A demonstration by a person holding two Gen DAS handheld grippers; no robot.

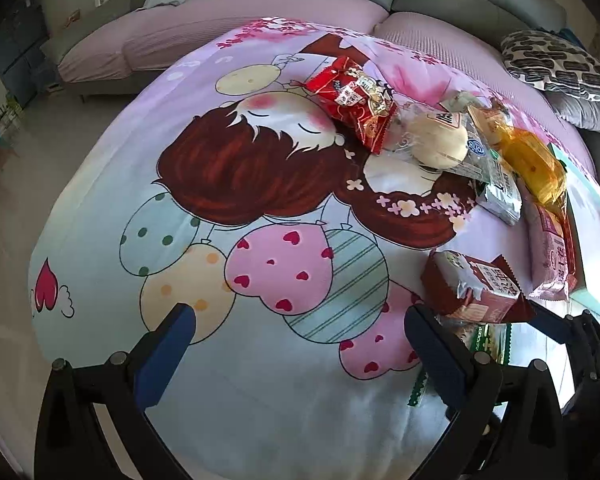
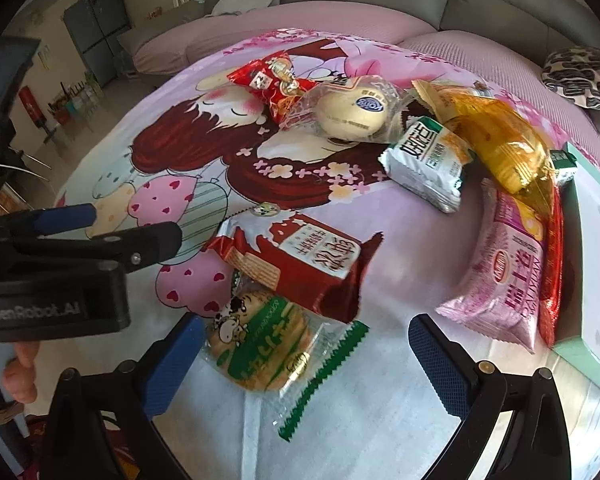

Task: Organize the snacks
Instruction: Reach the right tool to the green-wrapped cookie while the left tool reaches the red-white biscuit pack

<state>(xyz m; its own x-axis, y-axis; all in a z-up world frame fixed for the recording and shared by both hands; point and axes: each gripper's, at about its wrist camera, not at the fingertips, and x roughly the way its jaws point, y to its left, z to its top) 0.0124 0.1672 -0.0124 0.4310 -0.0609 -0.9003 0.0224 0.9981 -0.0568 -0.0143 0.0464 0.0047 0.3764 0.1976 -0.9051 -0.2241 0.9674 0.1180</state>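
Several snack packets lie on a cartoon-print cloth (image 1: 260, 208). A green cracker packet (image 2: 260, 344) sits right in front of my right gripper (image 2: 306, 356), which is open around its near end without touching it. Behind it lies a dark red wafer packet (image 2: 300, 256), also seen as the wafer packet (image 1: 476, 284) in the left wrist view. Farther back are a red packet (image 2: 274, 80), a round bun in clear wrap (image 2: 352, 110), a white-green packet (image 2: 428, 164), a yellow packet (image 2: 500, 144) and a pink packet (image 2: 504, 276). My left gripper (image 1: 300, 344) is open over bare cloth, left of the wafer packet.
A mint-green box (image 2: 588, 264) stands at the right edge of the table, beside the pink packet. A grey sofa with pink covers (image 1: 260, 12) curves behind the table, with a patterned cushion (image 1: 556, 64) on it. The other gripper's body (image 2: 60, 272) is at the left, with a hand below it.
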